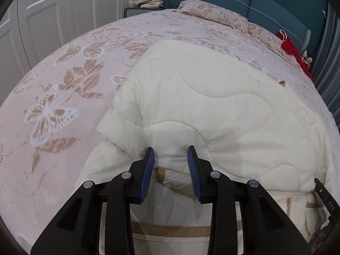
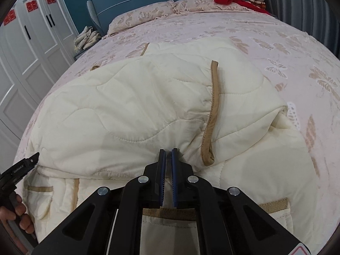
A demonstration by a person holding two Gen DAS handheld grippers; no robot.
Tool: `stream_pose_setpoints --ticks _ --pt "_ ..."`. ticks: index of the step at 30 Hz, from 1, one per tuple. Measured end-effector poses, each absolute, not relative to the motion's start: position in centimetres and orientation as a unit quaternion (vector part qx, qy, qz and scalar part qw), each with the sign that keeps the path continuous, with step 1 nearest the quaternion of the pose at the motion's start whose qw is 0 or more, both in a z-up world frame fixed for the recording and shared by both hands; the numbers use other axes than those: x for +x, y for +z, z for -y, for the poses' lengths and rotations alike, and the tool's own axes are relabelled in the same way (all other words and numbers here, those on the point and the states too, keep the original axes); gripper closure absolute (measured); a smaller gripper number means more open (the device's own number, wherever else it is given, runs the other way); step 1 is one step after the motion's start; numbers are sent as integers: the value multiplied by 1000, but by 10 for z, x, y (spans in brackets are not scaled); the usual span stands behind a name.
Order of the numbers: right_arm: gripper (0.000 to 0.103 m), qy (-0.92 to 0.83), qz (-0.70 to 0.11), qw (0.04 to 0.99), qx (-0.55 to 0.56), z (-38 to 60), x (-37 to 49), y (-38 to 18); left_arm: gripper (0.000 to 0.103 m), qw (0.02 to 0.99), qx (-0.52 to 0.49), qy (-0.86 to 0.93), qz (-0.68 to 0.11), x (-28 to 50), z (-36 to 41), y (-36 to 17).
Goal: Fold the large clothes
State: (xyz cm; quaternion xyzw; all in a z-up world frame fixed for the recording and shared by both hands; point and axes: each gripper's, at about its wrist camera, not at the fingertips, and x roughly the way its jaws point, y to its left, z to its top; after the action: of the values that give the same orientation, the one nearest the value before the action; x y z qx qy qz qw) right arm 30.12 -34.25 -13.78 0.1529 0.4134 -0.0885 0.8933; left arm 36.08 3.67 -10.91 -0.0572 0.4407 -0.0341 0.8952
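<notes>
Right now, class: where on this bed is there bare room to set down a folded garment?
Bare bedspread lies between the cream quilted coat and the wardrobe side, and between the coat and the pillows. The near edge is crowded with coat.

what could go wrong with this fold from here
The left gripper stands open around a thick fold of the cream quilted garment, so that side could slump loose. The right gripper looks shut with little fabric between its pads; pulling now may drag the garment unevenly across the bedspread.
</notes>
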Motion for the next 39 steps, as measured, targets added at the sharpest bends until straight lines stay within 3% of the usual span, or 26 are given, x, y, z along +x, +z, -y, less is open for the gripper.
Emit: stream_pose_setpoints --ticks 20,22,23,24,26,28,34,39 --pt "100 -78 -401 898 165 347 299 -144 71 912 -37 -25 -408 352 -27 -118" --pt "100 -62 -410 889 192 355 297 -140 67 907 -65 -42 -415 351 -36 -112" --pt "100 -63 -418 885 196 359 292 -133 59 903 -71 -45 -421 349 -40 -109" --pt "98 -71 -420 884 191 360 284 -124 39 897 -74 -41 -434 345 -47 -104" --pt "68 -92 -413 889 176 362 260 -108 32 893 -83 -30 -441 329 -63 -94" --pt "53 -95 -395 898 170 366 219 -90 28 888 -108 -44 -446 304 -86 -84" --pt "33 -134 -412 888 154 398 101 -77 23 852 -168 -48 -494 241 -159 -85" --pt "32 -186 -437 855 209 438 40 -102 23 831 -203 -32 -517 197 -198 -101"
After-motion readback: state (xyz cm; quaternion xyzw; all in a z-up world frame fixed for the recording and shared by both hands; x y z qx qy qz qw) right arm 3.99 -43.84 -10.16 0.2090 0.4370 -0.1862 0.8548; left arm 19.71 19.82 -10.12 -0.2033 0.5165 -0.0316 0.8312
